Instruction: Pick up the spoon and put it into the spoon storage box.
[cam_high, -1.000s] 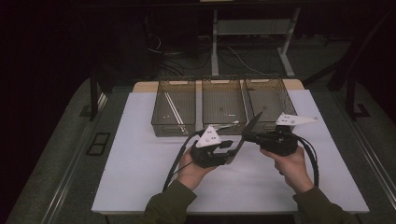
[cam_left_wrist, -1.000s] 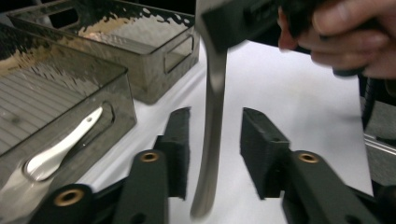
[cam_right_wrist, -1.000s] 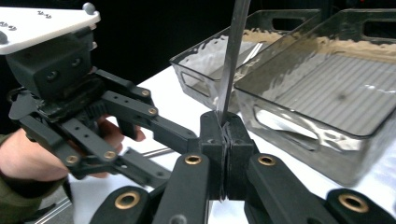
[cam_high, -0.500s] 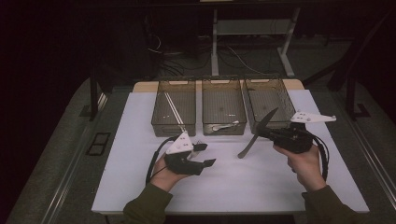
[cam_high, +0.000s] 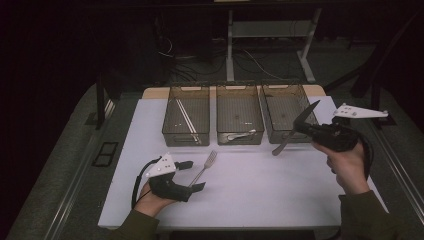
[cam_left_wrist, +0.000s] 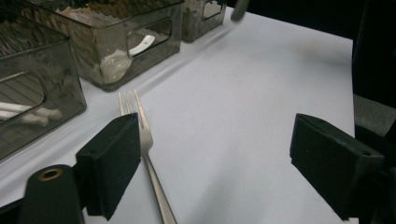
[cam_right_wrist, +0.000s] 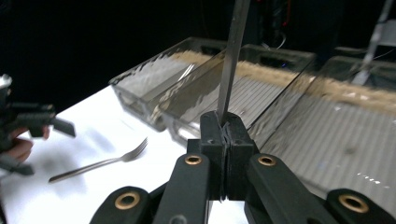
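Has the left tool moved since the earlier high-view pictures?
Yes. The left tool has come toward the person and leftward, away from the bins, leaving the fork on the table; its jaws have just been opening.

Three bins in a row at the far side of the table, cutlery nearer.
A fork lies near-left before the left bin; the middle bin holds a spoon; a knife hangs before the right bin.
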